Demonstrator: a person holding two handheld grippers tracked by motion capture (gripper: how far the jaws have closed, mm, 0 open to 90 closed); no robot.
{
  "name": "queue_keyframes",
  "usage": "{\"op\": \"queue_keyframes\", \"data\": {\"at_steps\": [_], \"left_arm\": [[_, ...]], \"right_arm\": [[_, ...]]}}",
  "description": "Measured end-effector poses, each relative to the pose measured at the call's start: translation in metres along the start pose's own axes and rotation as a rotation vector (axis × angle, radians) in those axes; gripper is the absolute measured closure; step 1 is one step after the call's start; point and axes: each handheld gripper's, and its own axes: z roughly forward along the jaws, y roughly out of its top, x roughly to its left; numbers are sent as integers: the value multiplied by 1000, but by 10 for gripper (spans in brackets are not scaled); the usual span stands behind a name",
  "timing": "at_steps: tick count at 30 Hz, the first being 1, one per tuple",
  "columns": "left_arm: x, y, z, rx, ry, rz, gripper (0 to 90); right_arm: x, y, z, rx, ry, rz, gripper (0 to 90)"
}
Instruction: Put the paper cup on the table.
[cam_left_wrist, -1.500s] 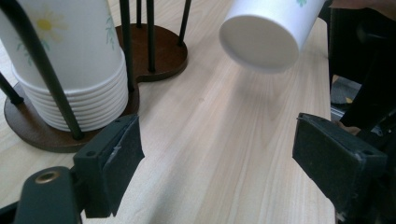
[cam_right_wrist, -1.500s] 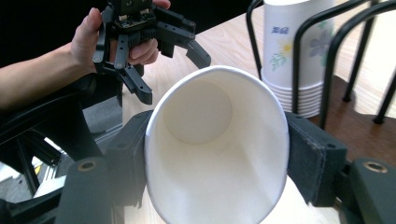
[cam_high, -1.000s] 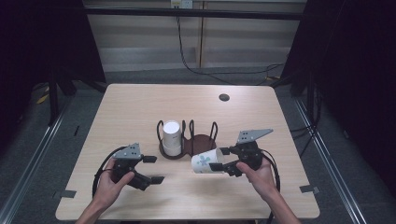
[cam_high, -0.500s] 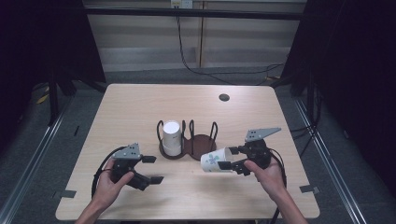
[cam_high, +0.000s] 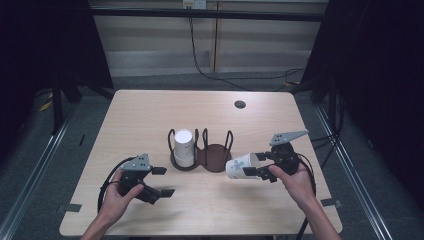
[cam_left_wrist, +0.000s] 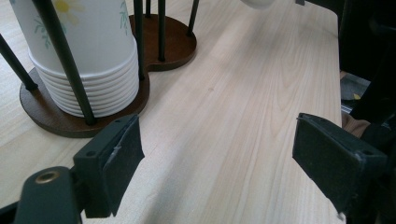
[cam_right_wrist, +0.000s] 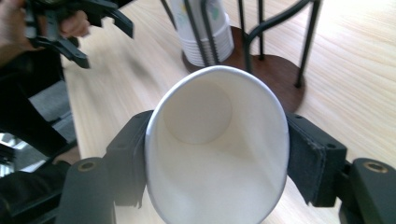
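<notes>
The right gripper (cam_high: 251, 168) clamps a paper cup (cam_high: 239, 166) on its side, mouth toward its camera. Just beyond it stands the wooden holder (cam_high: 216, 159), one bay stacked with cups (cam_high: 183, 146), the nearer bay empty. The left gripper (cam_high: 161, 181) waits open, holding nothing. Next, probably: upend the cup and lower it between the empty bay's rods.

In the left gripper view, the stack of cups (cam_left_wrist: 86, 51) is cut off by the upper left of the frame, so its top is out of sight. The held cup (cam_left_wrist: 258, 3) appears as a small white part at the top edge. In the right gripper view, the held cup's rim is cut by the bottom edge, and it hides the table (cam_right_wrist: 364, 88) behind it. The left gripper (cam_right_wrist: 74, 25) in the upper left corner is partly cut off. In the high view, the round dark mark (cam_high: 240, 104) on the table is too small to identify.
</notes>
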Motion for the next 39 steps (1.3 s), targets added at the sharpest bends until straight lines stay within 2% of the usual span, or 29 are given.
{"op": "queue_keyframes", "data": {"at_steps": [2, 6, 19, 30, 39], "left_arm": [[1, 0, -1, 0, 15, 0, 160], [2, -1, -1, -6, 9, -12, 160], [1, -1, -1, 3, 10, -7, 160], [0, 0, 1, 8, 4, 0, 160], [1, -1, 0, 5, 8, -4, 160]], "right_arm": [[-4, 1, -1, 17, 1, 6, 302], [-9, 4, -2, 50, -26, 9, 302], [-25, 14, -6, 120, -93, 26, 299], [-42, 22, -1, 185, -152, 84, 295], [-53, 36, 0, 259, -232, 81, 290]]}}
